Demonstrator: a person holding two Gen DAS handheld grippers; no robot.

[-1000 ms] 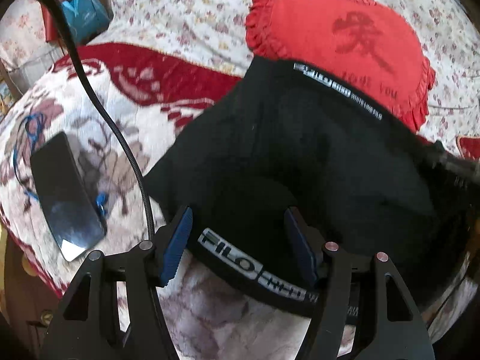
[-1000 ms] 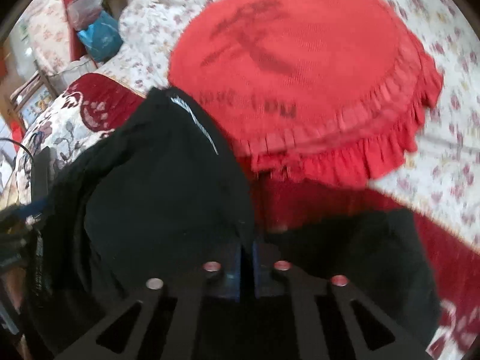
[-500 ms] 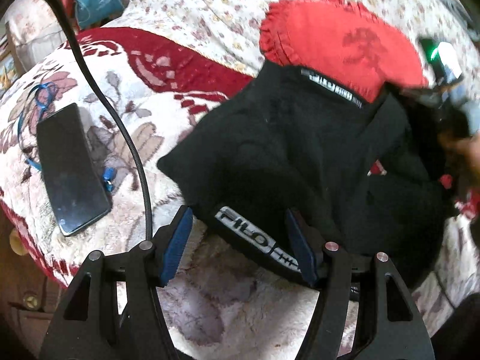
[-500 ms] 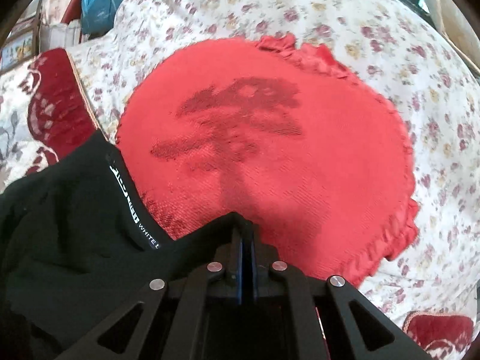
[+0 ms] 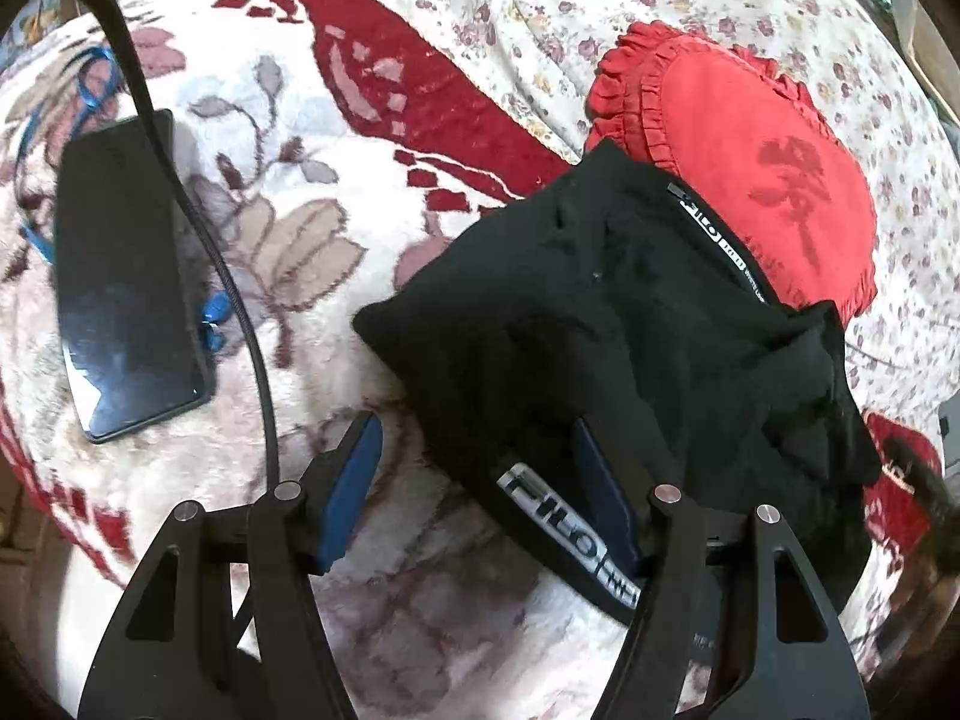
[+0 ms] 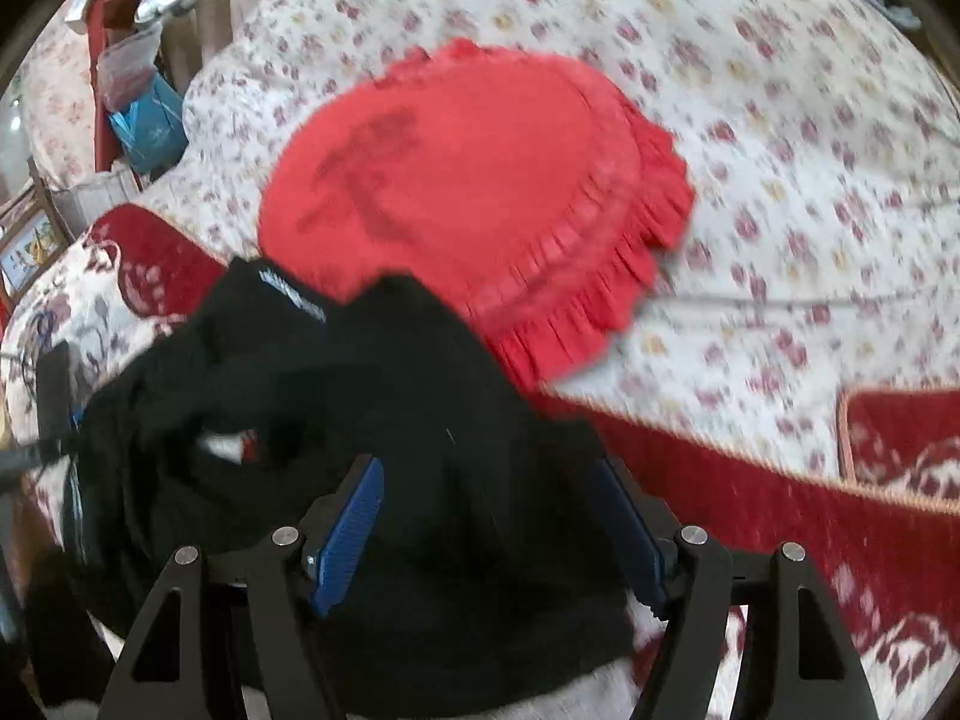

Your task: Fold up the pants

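Where black pants bunch, the waistband reads "FILO".

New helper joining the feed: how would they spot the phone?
Start at the plush white-and-red floral blanket covering the bed. On its left side, well clear of the crumpled black pants, lies the flat black rectangular phone: glossy, rigid, crossed by a thin black cable.

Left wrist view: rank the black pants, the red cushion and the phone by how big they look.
1. Black pants, clearly largest.
2. Red cushion, partly covered by the pants.
3. Phone, smallest, though close to the cushion; it lies nearer the camera, so that order is unsure.
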